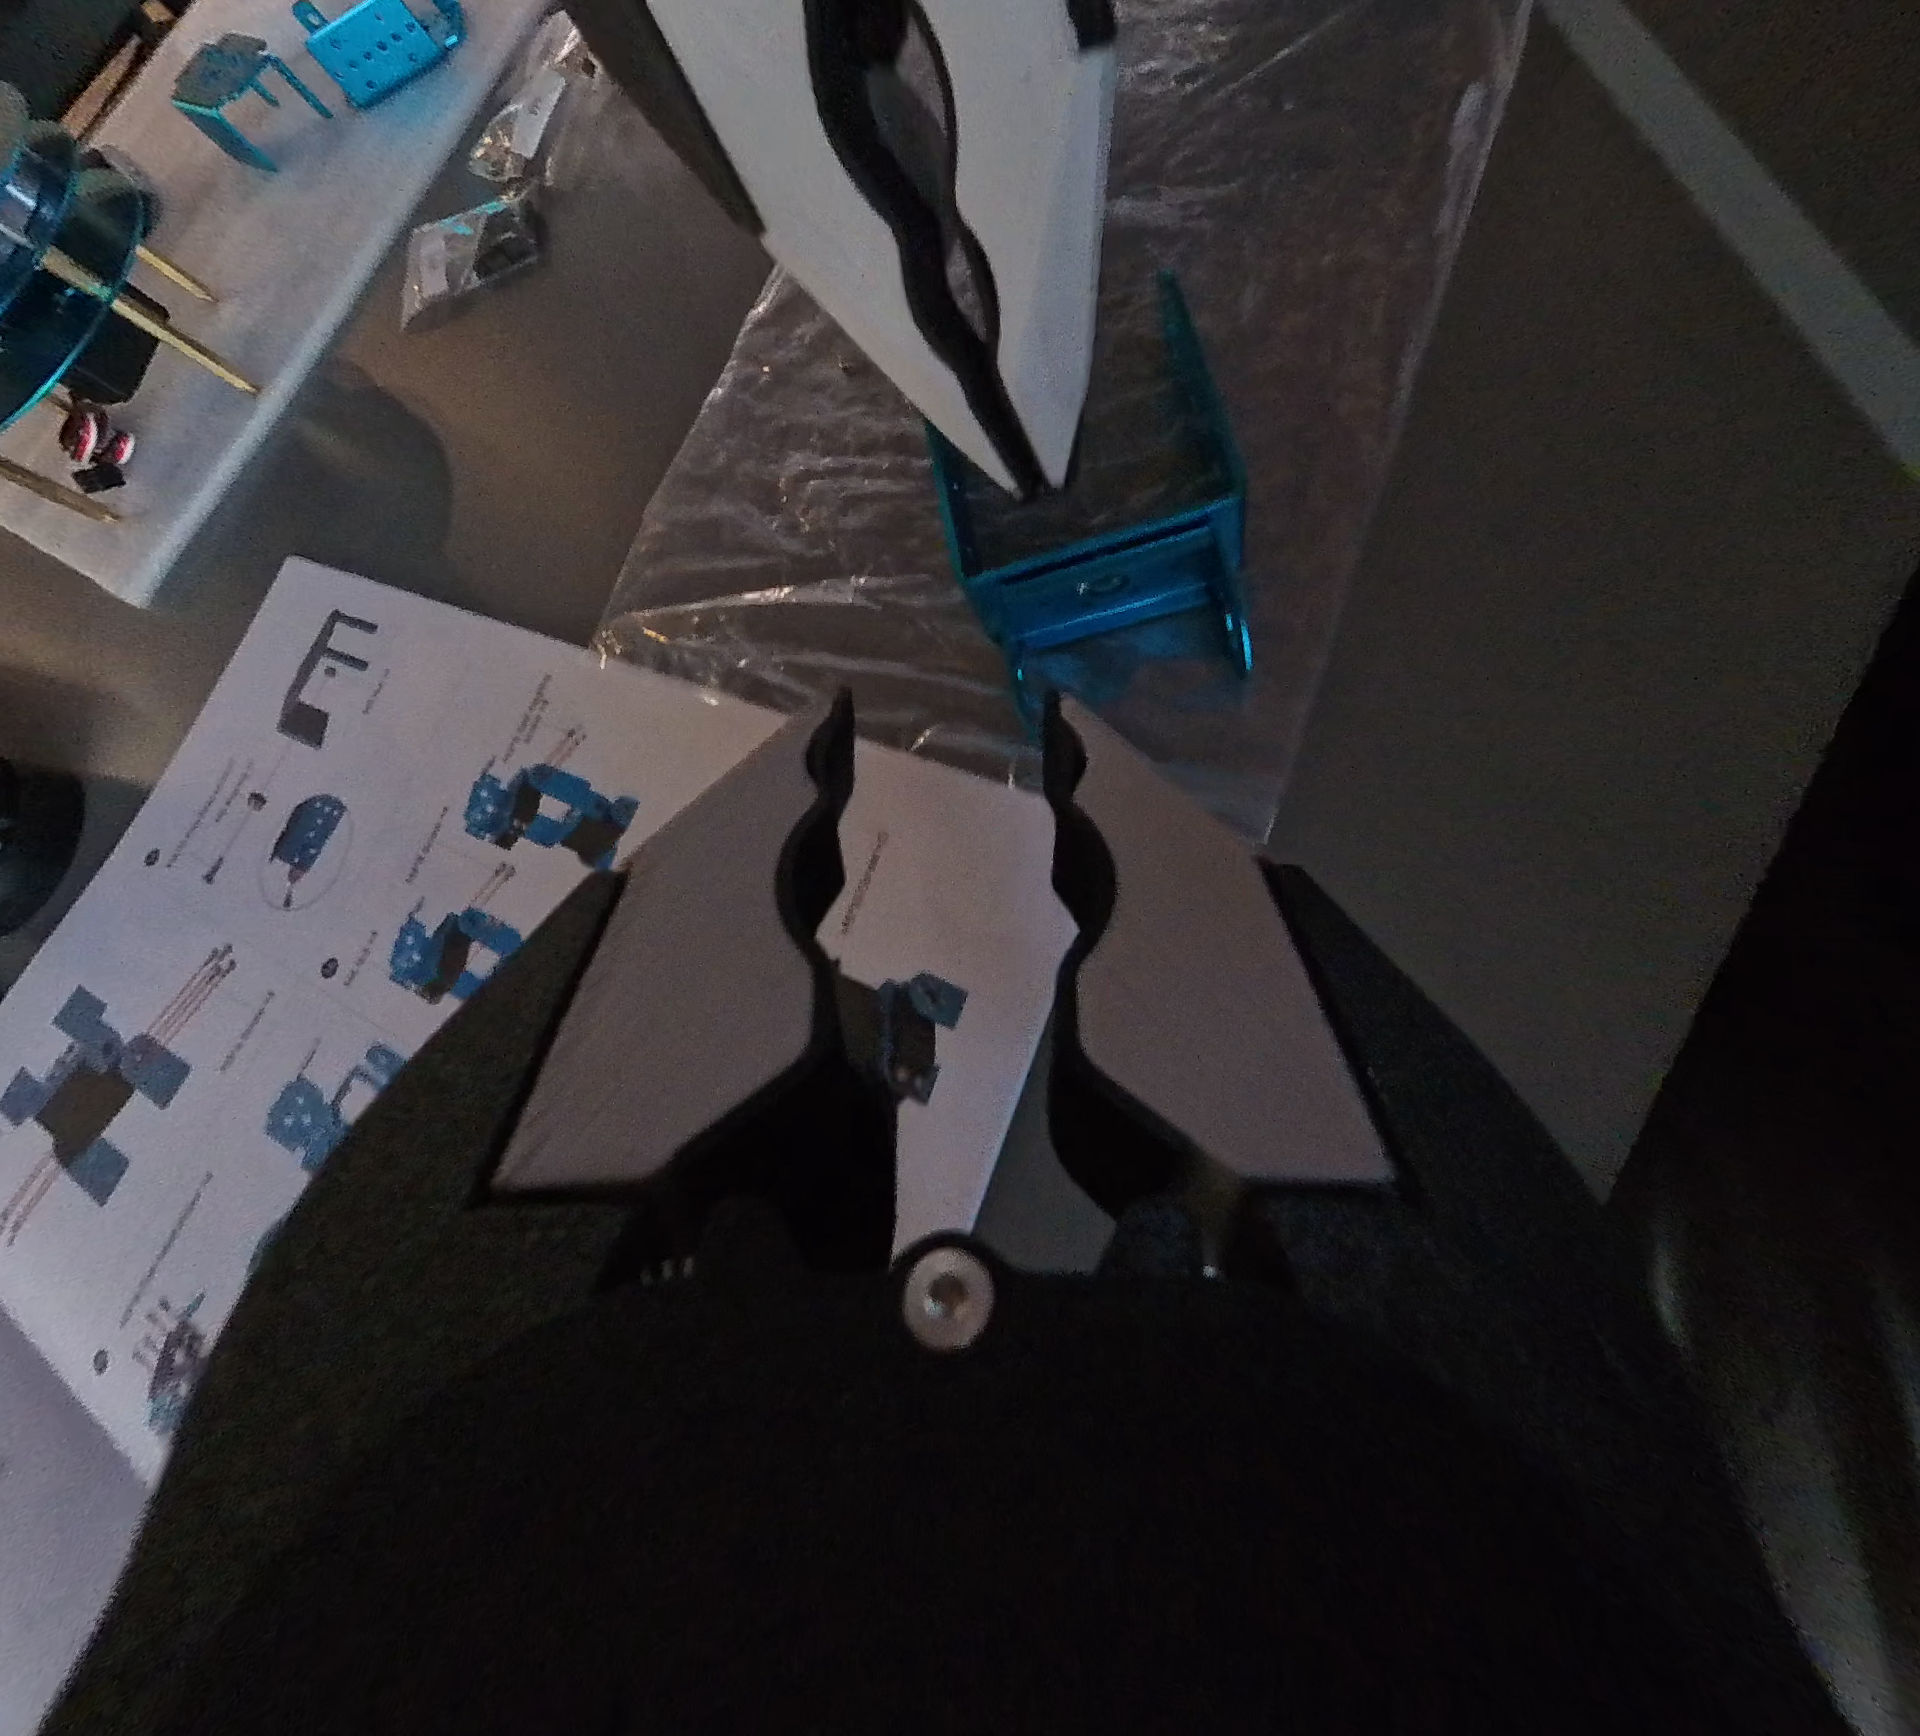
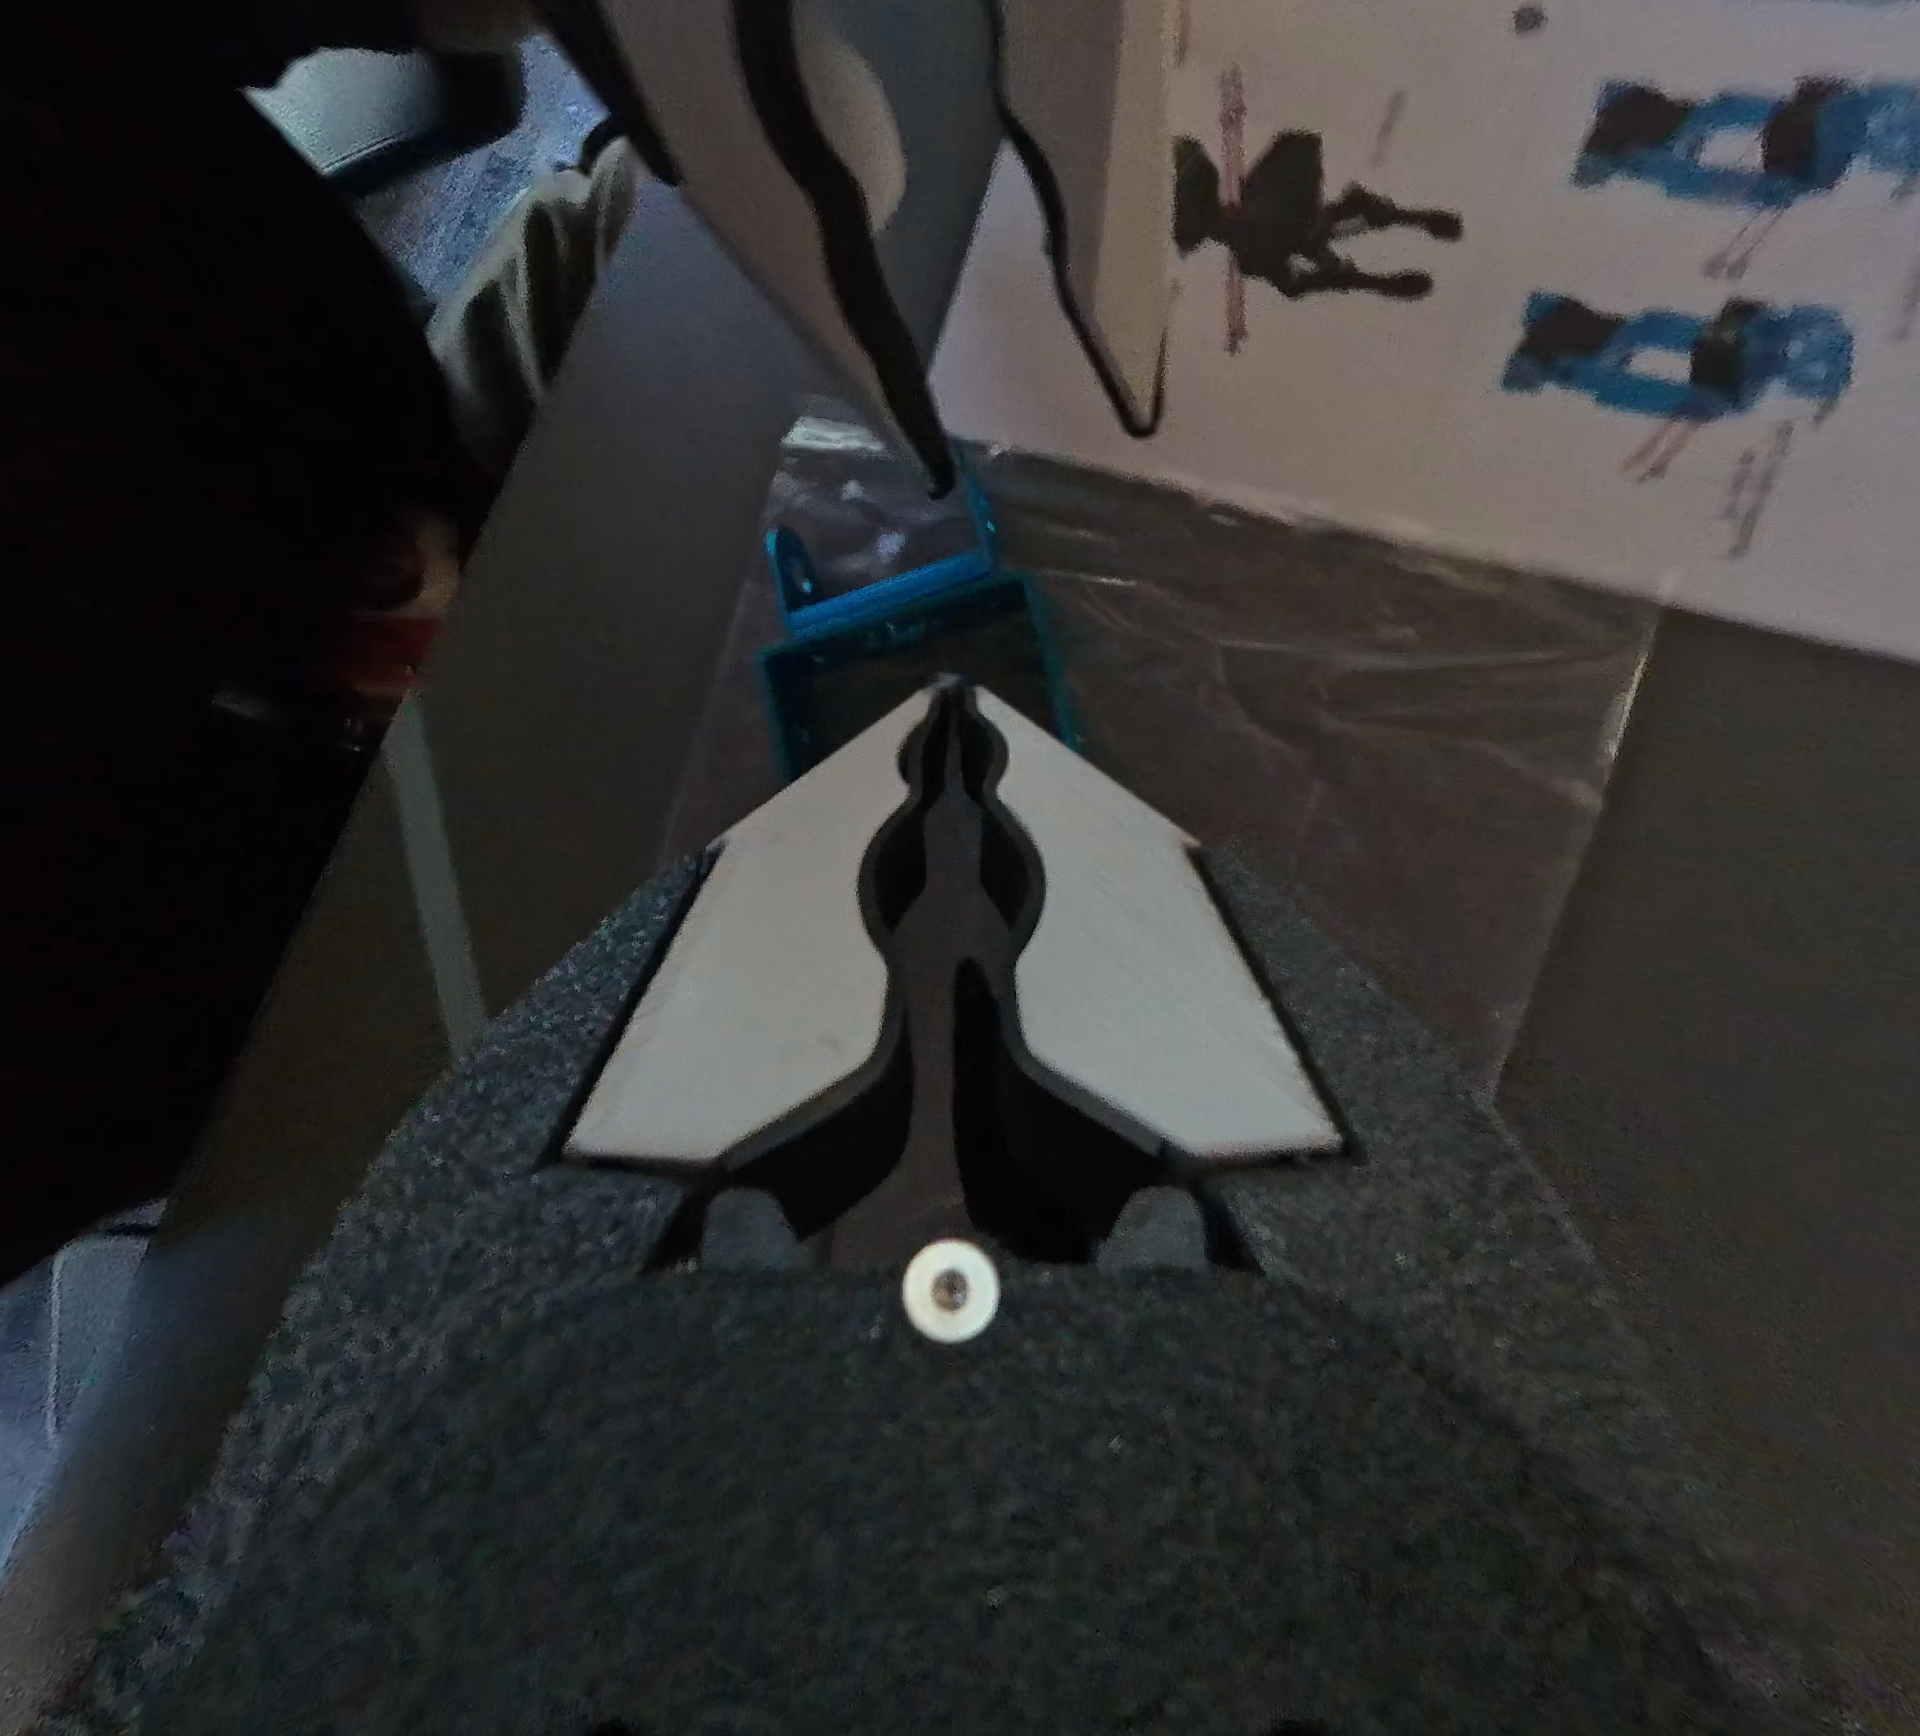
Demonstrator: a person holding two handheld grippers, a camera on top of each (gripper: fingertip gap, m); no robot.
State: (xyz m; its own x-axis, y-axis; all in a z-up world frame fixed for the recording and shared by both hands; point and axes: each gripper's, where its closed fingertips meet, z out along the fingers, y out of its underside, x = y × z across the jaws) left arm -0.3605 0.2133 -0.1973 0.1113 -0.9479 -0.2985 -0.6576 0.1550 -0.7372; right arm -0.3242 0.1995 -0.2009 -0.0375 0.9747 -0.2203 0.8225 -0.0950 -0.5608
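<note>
Left wrist view shows my left tongs (image 1: 948,720) spread wide, just near of the blue bracket (image 1: 1101,585), which lies on a flat clear plastic bag (image 1: 810,491) on the bench (image 1: 1507,647). My right tongs (image 1: 1034,476) are pressed together at the bracket's far-left wall, perhaps pinching it. An instruction sheet (image 1: 416,751) lies left.

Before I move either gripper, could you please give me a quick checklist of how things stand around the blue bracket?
1. Left gripper jaws open, at the blue bracket's near end: ok.
2. Right gripper jaws shut, tips down inside the bracket: ok.
3. Right gripper pinching any bracket wall: cannot tell.
4. Bracket lying on the clear plastic bag: ok.
5. Instruction sheet apart from the bracket: ok.
</note>
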